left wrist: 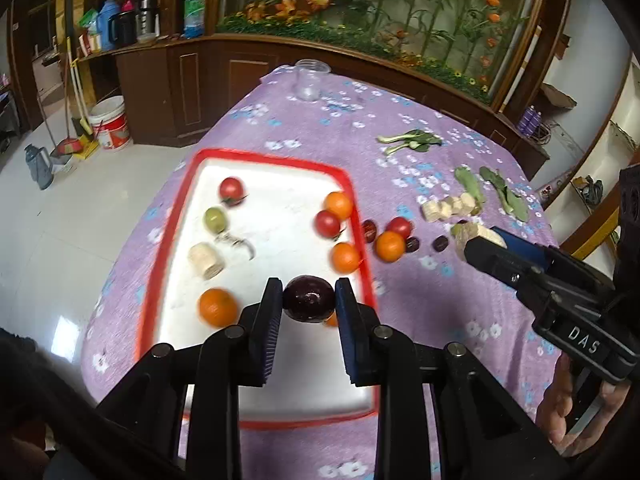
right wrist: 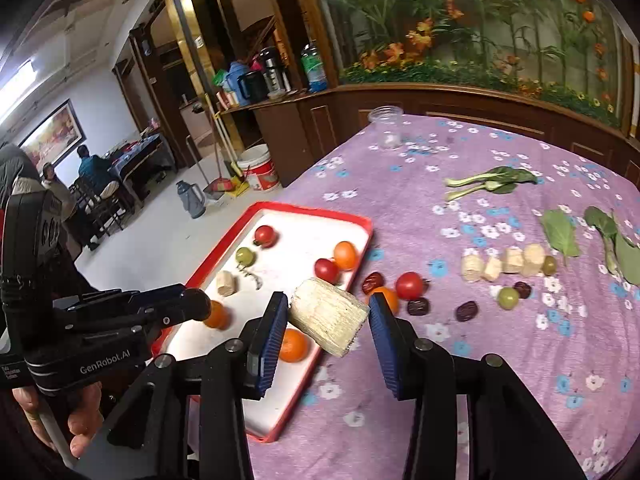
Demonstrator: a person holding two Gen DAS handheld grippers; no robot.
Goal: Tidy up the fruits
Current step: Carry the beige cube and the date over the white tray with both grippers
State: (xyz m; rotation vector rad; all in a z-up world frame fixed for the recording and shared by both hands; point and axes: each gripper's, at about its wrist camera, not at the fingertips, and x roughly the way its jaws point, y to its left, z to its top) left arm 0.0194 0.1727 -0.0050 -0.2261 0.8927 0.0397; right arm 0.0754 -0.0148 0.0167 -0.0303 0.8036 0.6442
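My left gripper (left wrist: 309, 292) is shut on a dark purple round fruit (left wrist: 309, 300), held above the near end of the red-rimmed white tray (left wrist: 276, 158). The tray holds several oranges, two red tomatoes, a green fruit (left wrist: 215, 219) and a pale chunk (left wrist: 206, 260). My right gripper (right wrist: 328, 304) is shut on a pale cylindrical chunk (right wrist: 328, 316), tilted, over the tray's right rim (right wrist: 360, 256). In the left wrist view the right gripper (left wrist: 478, 246) comes in from the right over the cloth.
On the purple flowered cloth (right wrist: 440, 360) right of the tray lie dark dates (right wrist: 466, 311), a tomato (right wrist: 409, 285), an orange, green fruits, a row of pale chunks (right wrist: 504, 264) and leafy greens (right wrist: 492, 180). A clear plastic cup (right wrist: 386, 128) stands at the far edge.
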